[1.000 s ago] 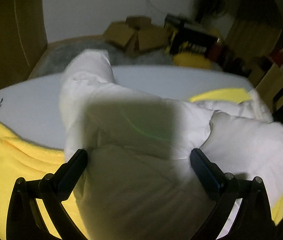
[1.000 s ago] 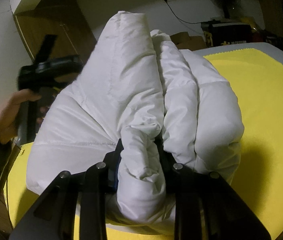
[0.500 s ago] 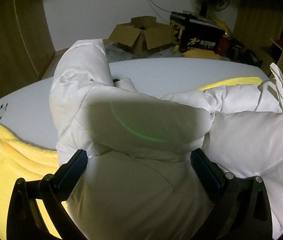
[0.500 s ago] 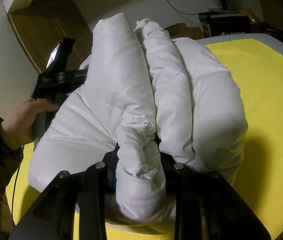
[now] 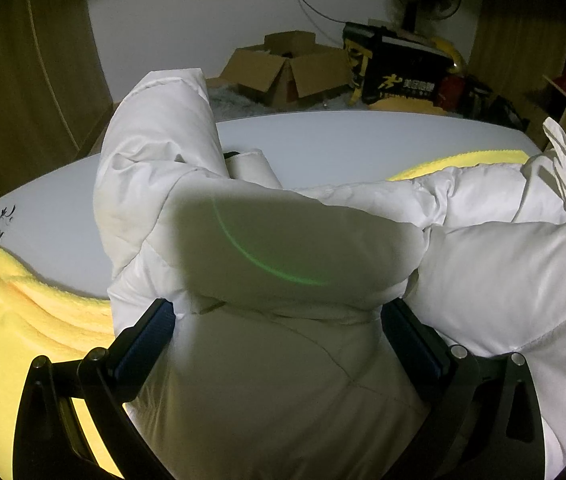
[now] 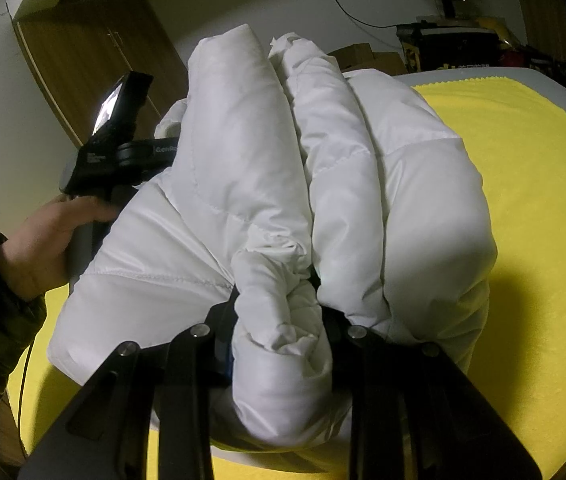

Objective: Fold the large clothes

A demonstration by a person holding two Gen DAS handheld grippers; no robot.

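Right gripper clamped on a bunched fold of the white puffer jacket, jacket lifted in a mound over the yellow cloth on the tabletop. Left gripper jaws wide apart, straddling a thick padded part of the same jacket; cannot tell if it's actually pinching. Sleeve sticks up left of centre. Open cardboard box on floor behind, contents too dark to tell. Person's left hand holds the left gripper's handle.
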